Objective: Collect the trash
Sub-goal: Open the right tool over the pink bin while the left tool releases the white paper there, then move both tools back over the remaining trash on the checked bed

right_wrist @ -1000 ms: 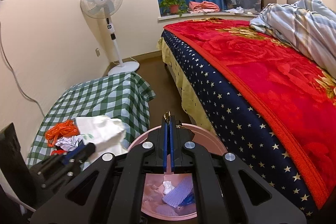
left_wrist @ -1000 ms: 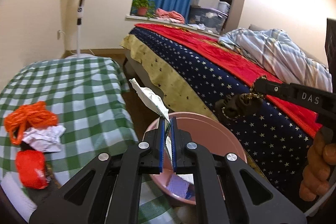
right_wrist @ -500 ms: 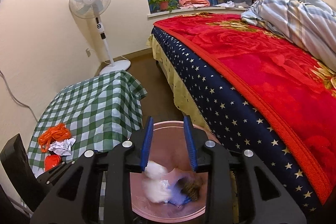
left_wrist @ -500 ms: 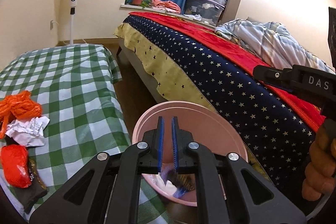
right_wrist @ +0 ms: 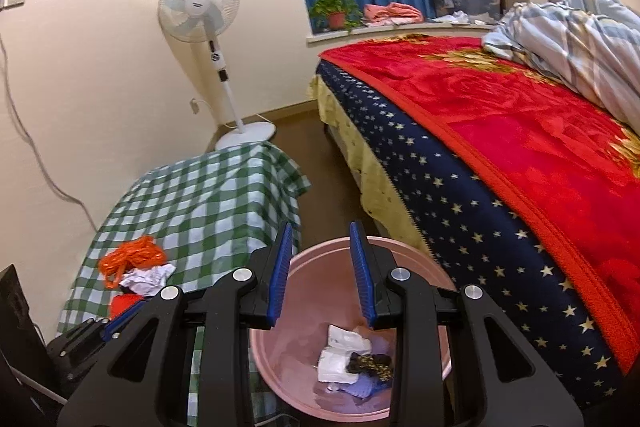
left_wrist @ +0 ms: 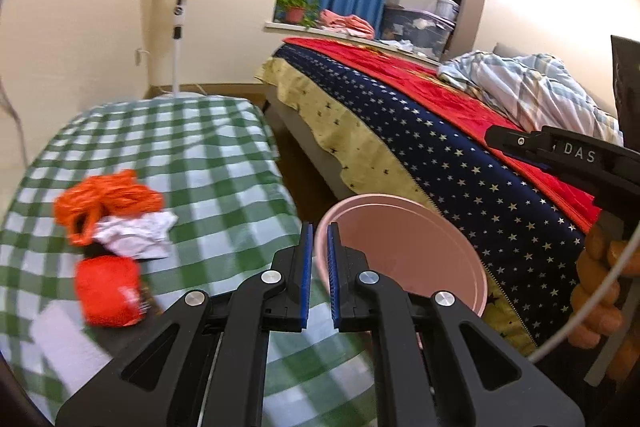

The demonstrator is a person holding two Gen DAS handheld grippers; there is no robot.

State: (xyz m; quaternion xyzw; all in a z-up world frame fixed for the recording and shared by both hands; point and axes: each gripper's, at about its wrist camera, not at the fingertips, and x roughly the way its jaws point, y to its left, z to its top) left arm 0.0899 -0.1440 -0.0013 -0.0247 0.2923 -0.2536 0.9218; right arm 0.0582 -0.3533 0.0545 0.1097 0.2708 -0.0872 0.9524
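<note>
Nearest, the right tongs stand apart and empty above the pink bin, which already holds white paper wads and a dark scrap; the left tongs, together and empty, point past the bin's rim toward the checked surface. Farther off on that surface lie the red wrapper, crumpled white paper and orange netting, touching one another; a pinch at one may snag a neighbour, or the netting may trail and miss the bin.
</note>
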